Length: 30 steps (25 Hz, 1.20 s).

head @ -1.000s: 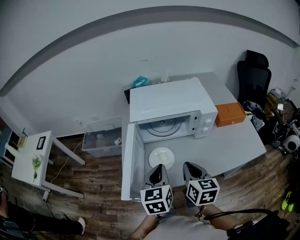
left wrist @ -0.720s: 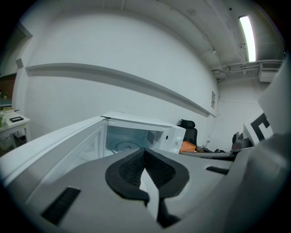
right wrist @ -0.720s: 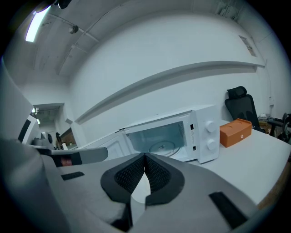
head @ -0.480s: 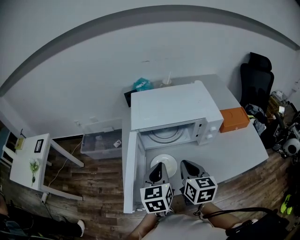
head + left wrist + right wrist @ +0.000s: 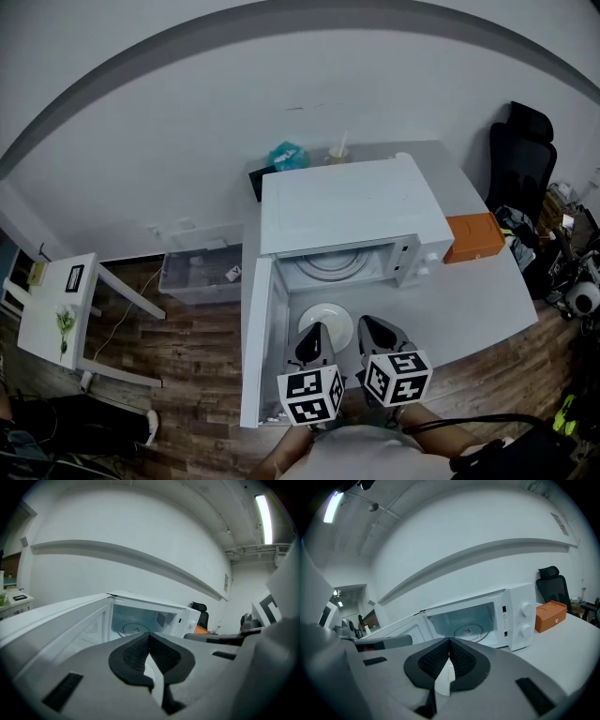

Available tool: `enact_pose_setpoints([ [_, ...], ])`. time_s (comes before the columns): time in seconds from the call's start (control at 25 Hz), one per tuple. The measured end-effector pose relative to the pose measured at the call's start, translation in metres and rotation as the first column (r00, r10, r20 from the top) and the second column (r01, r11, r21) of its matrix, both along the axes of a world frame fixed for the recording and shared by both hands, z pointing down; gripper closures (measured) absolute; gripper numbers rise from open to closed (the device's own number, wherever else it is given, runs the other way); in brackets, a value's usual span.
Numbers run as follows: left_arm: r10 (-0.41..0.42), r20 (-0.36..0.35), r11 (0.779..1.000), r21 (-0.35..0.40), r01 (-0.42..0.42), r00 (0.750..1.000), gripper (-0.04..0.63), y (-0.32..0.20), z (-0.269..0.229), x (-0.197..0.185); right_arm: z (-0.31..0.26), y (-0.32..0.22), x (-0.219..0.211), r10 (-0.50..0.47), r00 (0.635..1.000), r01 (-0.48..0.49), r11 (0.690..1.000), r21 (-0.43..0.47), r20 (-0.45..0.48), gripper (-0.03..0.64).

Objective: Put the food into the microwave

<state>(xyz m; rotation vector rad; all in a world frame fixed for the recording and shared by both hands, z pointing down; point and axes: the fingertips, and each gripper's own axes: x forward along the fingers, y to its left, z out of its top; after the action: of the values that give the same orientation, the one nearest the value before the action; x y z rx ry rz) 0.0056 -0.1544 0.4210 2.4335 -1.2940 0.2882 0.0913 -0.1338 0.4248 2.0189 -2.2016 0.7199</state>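
Grey table [image 5: 487,291] by a white wall carries the microwave [image 5: 352,202], door [image 5: 258,342] swung open leftward, with the white plate [image 5: 328,321] just near of its opening. The left gripper [image 5: 316,334] overlaps the plate's near rim and the right gripper [image 5: 369,328] sits just right of it, both with jaws pressed together.

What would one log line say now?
door: open | plate: outside microwave | left gripper: shut on plate | right gripper: shut on plate

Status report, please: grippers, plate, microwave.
Left gripper shut, right gripper shut, both empty. White plate on table before microwave, not inside. Door open, nothing blocking.
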Motion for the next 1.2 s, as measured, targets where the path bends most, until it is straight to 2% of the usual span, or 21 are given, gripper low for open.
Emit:
enact_pose_setpoints([
  [0.32,-0.063,0.019,0.998,-0.025,0.064,0.998,0.598,-0.008,0.007,0.014,0.003,-0.013,0.012,-0.078,0.997,0.078,0.997,-0.001,-0.006,0.6],
  [0.56,-0.121,0.006,0.993,0.007,0.121,0.993,0.598,-0.021,-0.001,0.019,-0.007,-0.026,0.02,-0.101,0.995,0.102,0.994,0.047,-0.019,0.6],
  [0.96,-0.12,0.012,0.993,0.0,0.12,0.993,0.598,-0.016,0.004,0.028,-0.004,-0.025,0.028,-0.105,0.994,0.106,0.993,0.048,-0.017,0.6],
  [1.2,-0.139,0.029,0.99,-0.019,0.139,0.99,0.598,-0.013,0.013,0.026,0.004,-0.025,0.023,-0.148,0.989,0.148,0.988,0.031,-0.002,0.597],
])
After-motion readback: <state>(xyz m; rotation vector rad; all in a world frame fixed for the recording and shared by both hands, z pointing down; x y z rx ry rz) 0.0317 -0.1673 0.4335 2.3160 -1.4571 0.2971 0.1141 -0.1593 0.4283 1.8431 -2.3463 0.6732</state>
